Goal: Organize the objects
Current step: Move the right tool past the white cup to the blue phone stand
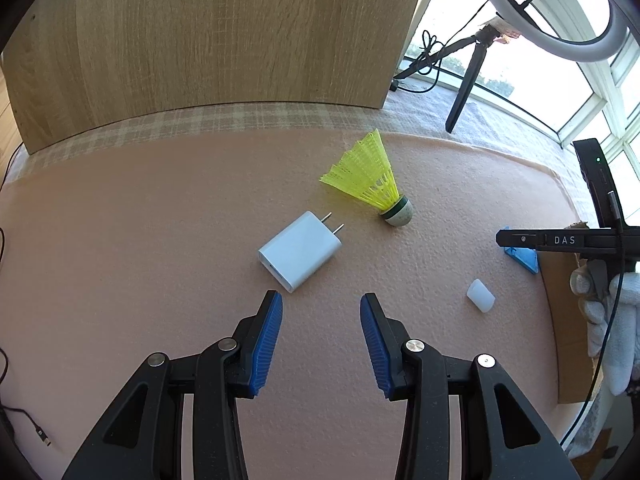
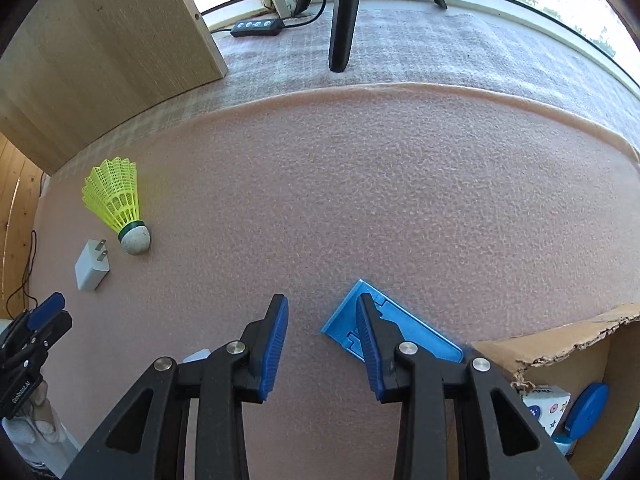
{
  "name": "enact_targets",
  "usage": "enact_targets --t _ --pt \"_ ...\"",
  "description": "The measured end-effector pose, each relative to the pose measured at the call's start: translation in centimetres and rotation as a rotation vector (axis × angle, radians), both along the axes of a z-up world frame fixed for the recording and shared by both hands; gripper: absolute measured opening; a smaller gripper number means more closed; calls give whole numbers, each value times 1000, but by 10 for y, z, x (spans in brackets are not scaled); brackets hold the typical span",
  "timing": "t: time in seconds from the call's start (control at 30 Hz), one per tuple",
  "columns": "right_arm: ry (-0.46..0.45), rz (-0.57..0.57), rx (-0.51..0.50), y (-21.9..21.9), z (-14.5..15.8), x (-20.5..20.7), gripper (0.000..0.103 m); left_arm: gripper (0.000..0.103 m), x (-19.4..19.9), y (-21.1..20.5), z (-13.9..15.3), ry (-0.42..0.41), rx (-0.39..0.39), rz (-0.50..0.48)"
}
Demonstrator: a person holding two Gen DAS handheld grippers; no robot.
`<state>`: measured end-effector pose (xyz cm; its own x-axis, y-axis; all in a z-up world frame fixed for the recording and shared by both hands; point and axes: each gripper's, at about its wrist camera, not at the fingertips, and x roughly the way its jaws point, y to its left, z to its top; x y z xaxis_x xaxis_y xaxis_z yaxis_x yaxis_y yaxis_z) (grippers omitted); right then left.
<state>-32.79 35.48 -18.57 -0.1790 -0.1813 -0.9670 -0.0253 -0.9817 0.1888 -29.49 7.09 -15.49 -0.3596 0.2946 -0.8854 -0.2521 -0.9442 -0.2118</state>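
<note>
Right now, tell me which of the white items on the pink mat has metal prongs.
The white rectangular wall charger: two metal prongs stick out toward the yellow shuttlecock. The small white rounded block has none.

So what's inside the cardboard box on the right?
In the cardboard box: a round blue disc and a small white patterned carton. The box wall and right gripper hide the rest.

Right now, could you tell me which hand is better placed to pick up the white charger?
Left. Its tool is open with the charger just ahead of its tips. The right tool is far off, over the blue holder beside the box.
</note>
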Motion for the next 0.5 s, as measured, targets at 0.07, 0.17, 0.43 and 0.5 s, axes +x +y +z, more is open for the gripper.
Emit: enact_targets --t 0.07,0.17,0.43,0.5 --pt "8 7 -1 -4 0 1 33 44 1 1 0 0 -3 -6" --pt "-1 35 -57 -14 0 5 33 44 2 1 2 0 -4 -11" --pt "-18 137 -125 -42 -1 43 33 44 7 9 4 -7 -7 -48" --pt "-27 137 -142 -37 -1 54 33 44 11 17 3 -11 -6 -71"
